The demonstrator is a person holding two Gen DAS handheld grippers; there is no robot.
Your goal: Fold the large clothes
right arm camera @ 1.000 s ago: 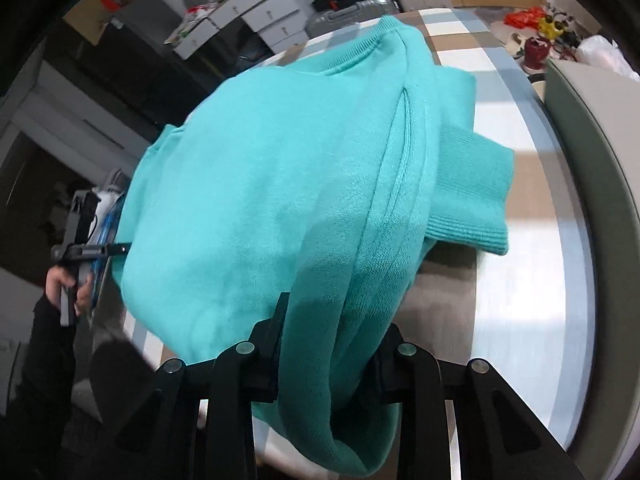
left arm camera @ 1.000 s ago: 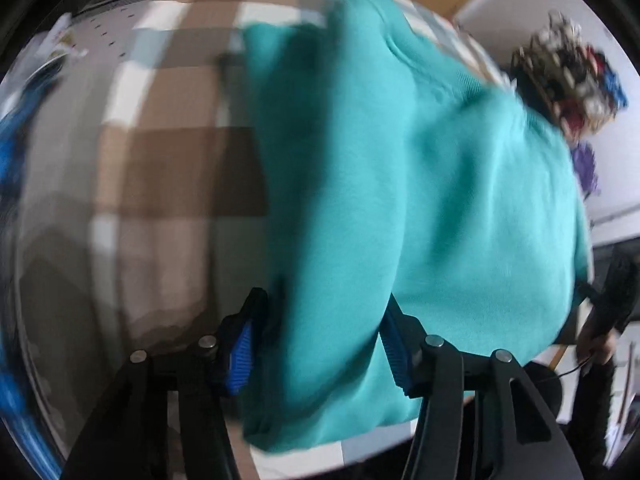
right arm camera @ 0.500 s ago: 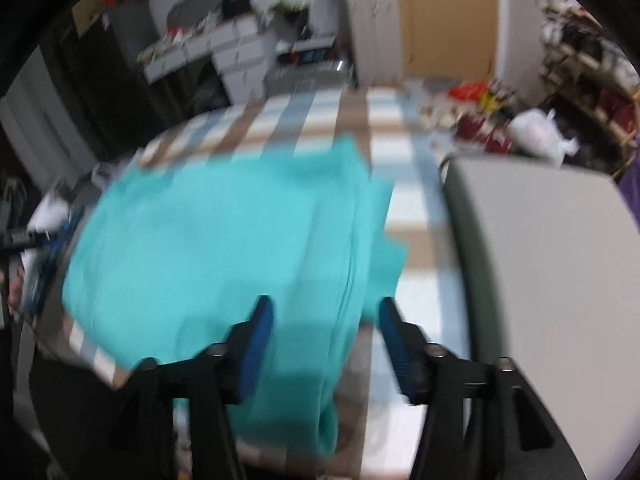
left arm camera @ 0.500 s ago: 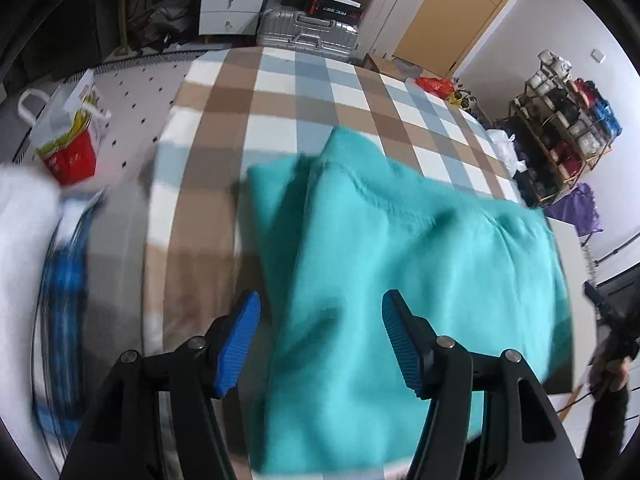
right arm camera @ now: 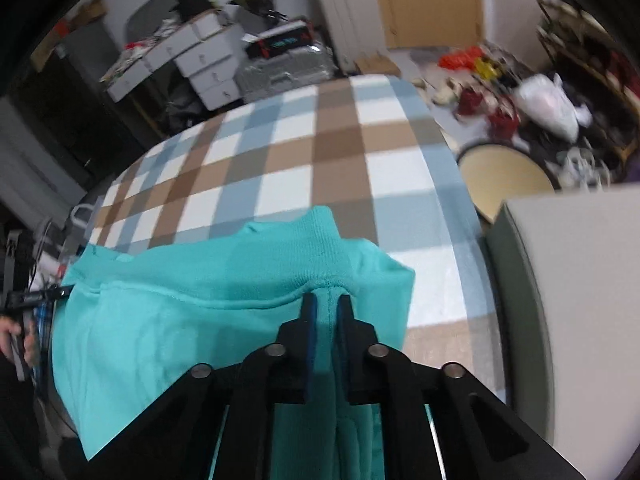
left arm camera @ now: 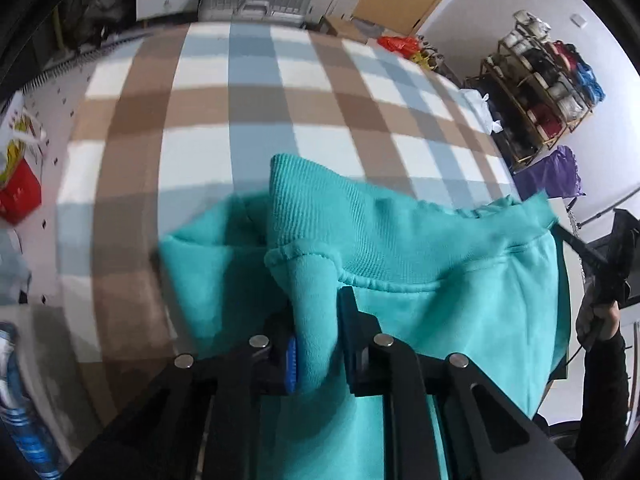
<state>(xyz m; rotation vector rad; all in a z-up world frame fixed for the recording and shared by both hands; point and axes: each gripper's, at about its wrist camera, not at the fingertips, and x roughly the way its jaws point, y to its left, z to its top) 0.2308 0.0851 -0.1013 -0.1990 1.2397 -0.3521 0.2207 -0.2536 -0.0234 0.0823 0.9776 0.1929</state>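
Ahead of both my tongs the checked bench (left arm camera: 248, 120) lies bare and flat all the way to its far edge, open room to pass over. The teal sweater (left arm camera: 440, 280) bunches up just in front of me and covers the near part. On my right a grey-white box (right arm camera: 568, 280) stands close beside the bench and blocks that side, with a round tray (right arm camera: 504, 176) behind it. Past the far edge a silver suitcase (right arm camera: 284, 68) and white drawers (right arm camera: 208, 68) crowd the floor.

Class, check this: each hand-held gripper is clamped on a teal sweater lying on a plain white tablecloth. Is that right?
Not quite. The tablecloth is checked brown, blue and white, as the right wrist view shows. The left hand-held gripper and right hand-held gripper do clamp the teal sweater.
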